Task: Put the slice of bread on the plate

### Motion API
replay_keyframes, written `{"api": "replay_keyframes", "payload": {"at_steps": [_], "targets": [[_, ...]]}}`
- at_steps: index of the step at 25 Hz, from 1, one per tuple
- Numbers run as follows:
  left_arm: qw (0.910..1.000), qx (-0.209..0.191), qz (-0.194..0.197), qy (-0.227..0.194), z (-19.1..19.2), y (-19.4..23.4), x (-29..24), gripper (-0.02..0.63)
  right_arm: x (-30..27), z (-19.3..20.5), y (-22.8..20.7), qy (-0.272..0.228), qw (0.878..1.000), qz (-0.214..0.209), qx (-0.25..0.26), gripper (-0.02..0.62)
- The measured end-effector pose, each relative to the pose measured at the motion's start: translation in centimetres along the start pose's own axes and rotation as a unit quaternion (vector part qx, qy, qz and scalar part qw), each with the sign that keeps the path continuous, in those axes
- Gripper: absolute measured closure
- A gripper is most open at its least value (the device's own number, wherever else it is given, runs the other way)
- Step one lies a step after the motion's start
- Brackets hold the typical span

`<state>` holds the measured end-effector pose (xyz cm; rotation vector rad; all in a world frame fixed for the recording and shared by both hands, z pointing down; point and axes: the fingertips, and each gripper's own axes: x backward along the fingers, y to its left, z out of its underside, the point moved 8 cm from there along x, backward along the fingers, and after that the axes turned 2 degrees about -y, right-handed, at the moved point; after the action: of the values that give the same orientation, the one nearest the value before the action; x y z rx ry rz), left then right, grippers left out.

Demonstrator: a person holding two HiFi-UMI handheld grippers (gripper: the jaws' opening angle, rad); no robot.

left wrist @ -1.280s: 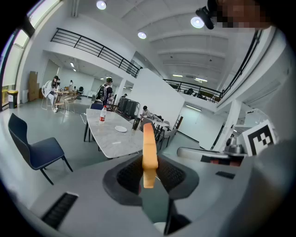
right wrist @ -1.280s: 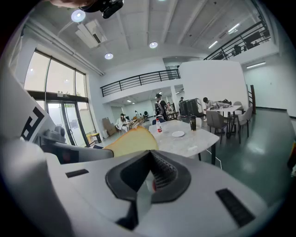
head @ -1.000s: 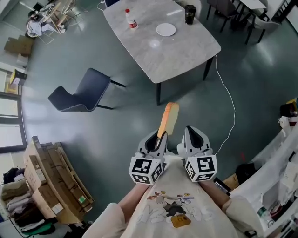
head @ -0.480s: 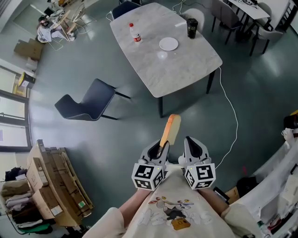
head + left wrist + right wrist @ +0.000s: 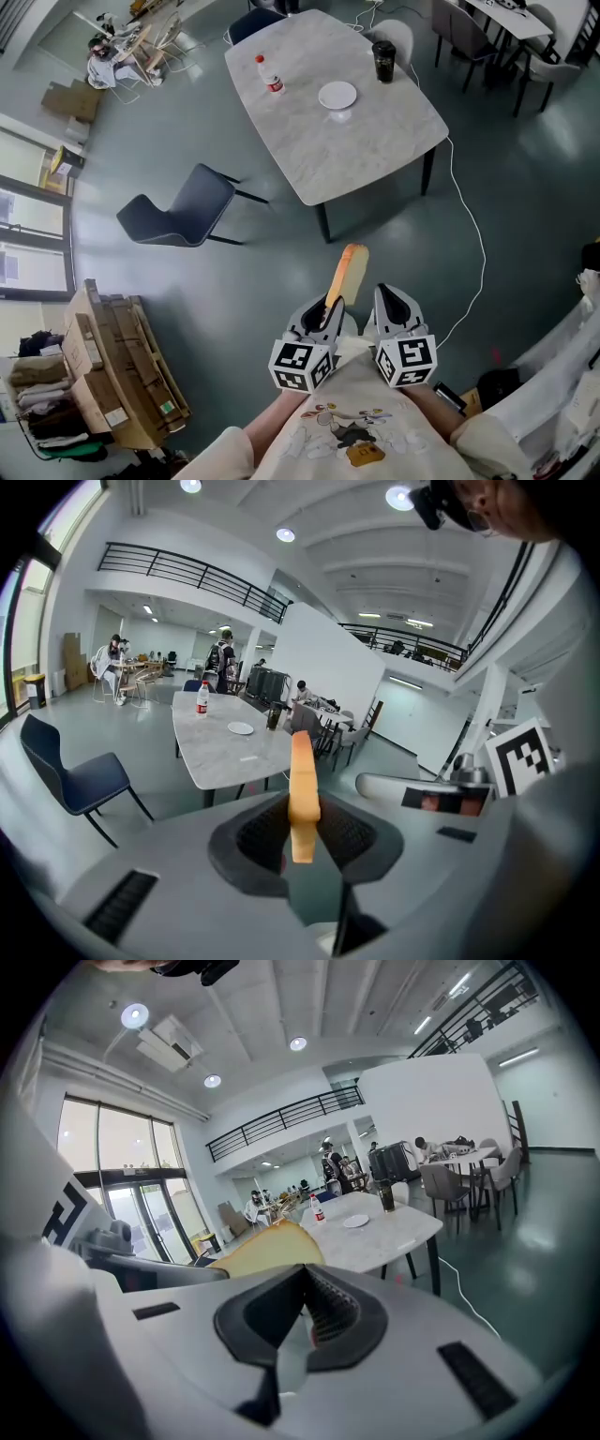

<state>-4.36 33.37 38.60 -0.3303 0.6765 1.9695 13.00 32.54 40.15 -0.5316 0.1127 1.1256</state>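
Note:
A slice of bread (image 5: 345, 277) with an orange-brown crust stands on edge, pinched at its lower end by my left gripper (image 5: 330, 314); in the left gripper view the slice (image 5: 302, 780) sits between the dark pads. My right gripper (image 5: 392, 314) is beside it, shut and empty, and in its view (image 5: 305, 1309) the bread (image 5: 267, 1249) shows to the left. A small white plate (image 5: 337, 95) lies on the grey marble table (image 5: 375, 141), well ahead of both grippers, also seen as plate (image 5: 241, 728) and plate (image 5: 355, 1222).
On the table stand a red-capped bottle (image 5: 273, 77) and a dark cup (image 5: 383, 58). A blue chair (image 5: 183, 206) stands left of the table; a white cable (image 5: 473, 234) runs across the floor on the right. Cardboard boxes (image 5: 103, 366) are stacked far left. People sit at distant tables.
Both grippers, with the bread still held in the left one, have moved forward toward the table, which now sits lower and nearer in the head view.

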Motion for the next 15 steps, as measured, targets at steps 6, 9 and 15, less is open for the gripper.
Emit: {"api": "replay_keyframes", "payload": {"at_steps": [6, 9, 15], "targets": [[0.9998, -0.007, -0.004, 0.015, -0.4, 0.1, -1.1, 0.511, -0.9, 0.2, -0.4, 0.013, 1.000, -0.001, -0.010, 0.591], [0.9998, -0.006, 0.000, 0.021, -0.8, 0.9, -2.4, 0.512, -2.5, -0.1, -0.6, 0.016, 1.000, -0.005, -0.011, 0.591], [0.9997, 0.022, 0.001, 0.006, -3.4, 5.1, -5.9, 0.512, -7.6, -1.7, -1.2, 0.025, 1.000, 0.012, 0.008, 0.591]]}}
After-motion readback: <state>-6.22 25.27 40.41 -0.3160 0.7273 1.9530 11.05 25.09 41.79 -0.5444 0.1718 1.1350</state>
